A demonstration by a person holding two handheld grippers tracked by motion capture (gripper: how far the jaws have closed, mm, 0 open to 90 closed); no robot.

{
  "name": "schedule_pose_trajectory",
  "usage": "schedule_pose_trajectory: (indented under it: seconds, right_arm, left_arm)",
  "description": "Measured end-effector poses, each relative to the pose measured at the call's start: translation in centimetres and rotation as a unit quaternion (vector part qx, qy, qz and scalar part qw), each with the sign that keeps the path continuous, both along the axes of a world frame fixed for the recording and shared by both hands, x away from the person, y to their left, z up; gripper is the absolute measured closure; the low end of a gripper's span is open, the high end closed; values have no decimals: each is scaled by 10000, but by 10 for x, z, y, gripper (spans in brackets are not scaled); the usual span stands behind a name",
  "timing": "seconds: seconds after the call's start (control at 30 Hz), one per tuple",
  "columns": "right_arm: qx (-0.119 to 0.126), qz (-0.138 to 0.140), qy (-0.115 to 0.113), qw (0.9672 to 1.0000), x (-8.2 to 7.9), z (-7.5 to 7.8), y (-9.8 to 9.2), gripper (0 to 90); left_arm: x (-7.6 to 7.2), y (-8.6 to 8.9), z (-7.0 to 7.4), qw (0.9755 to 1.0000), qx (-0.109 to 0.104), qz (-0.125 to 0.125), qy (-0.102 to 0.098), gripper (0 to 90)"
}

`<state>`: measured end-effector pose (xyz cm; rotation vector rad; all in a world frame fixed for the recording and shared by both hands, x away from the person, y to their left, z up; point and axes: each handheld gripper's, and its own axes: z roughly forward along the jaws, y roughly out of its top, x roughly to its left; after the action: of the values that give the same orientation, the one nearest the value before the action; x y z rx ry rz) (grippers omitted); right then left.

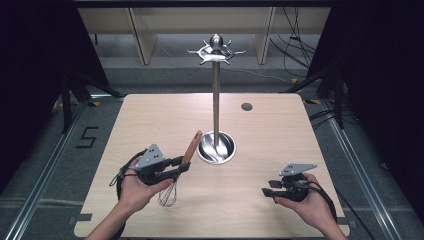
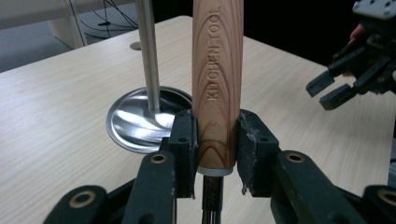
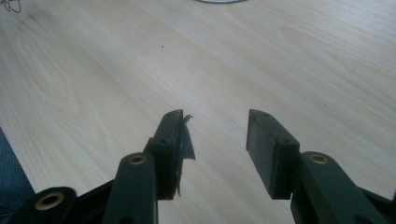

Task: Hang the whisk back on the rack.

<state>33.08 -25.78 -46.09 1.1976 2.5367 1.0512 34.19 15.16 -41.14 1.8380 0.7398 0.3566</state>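
Pale wooden table (image 1: 280,150), bearing all below. Tall steel utensil stand with round dish base (image 1: 216,148), at centre. Wire whisk with brown wooden handle (image 1: 191,148) (stamped KITCHEN TOOL), held tilted just left of the stand's base, wire end low near my wrist. My left gripper (image 1: 183,166): pads clamped on the handle. My right gripper (image 1: 269,191): jaws apart, holding nothing, over bare tabletop.

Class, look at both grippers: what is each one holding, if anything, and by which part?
The left gripper clamps the wooden-handled wire whisk by the lower end of its handle, near the metal neck. The right gripper holds nothing.
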Motion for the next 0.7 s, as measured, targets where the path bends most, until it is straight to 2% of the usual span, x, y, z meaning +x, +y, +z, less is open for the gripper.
schedule_pose_trajectory:
  seconds: [0.07,0.13,0.3,0.37,0.57,0.63,0.67,0.7]
  right_arm:
    - [1,-1,-2,10000,0,0,0,573]
    - [7,17,-38,10000,0,0,0,574]
    - [3,4,-49,10000,1,0,0,573]
    - [4,21,-45,10000,1,-1,0,573]
    - [5,-3,-16,10000,0,-1,0,573]
    - [105,-44,-99,9999,1,-3,1,573]
    - [-31,3,1,10000,0,0,0,573]
    - [-21,-8,-15,10000,0,0,1,572]
  left_arm:
    - [-2,1,2,9998,-164,124,-6,687]
    - [-2,2,5,9994,-302,155,-117,687]
    - [-5,3,11,9979,-454,339,-307,687]
    - [-5,2,13,9969,-566,389,-377,687]
    - [-9,-1,21,9937,-719,661,-550,687]
    - [-10,-2,25,9922,-744,766,-642,687]
    - [-11,-3,27,9913,-753,814,-714,687]
    - [-11,-3,29,9903,-775,874,-750,687]
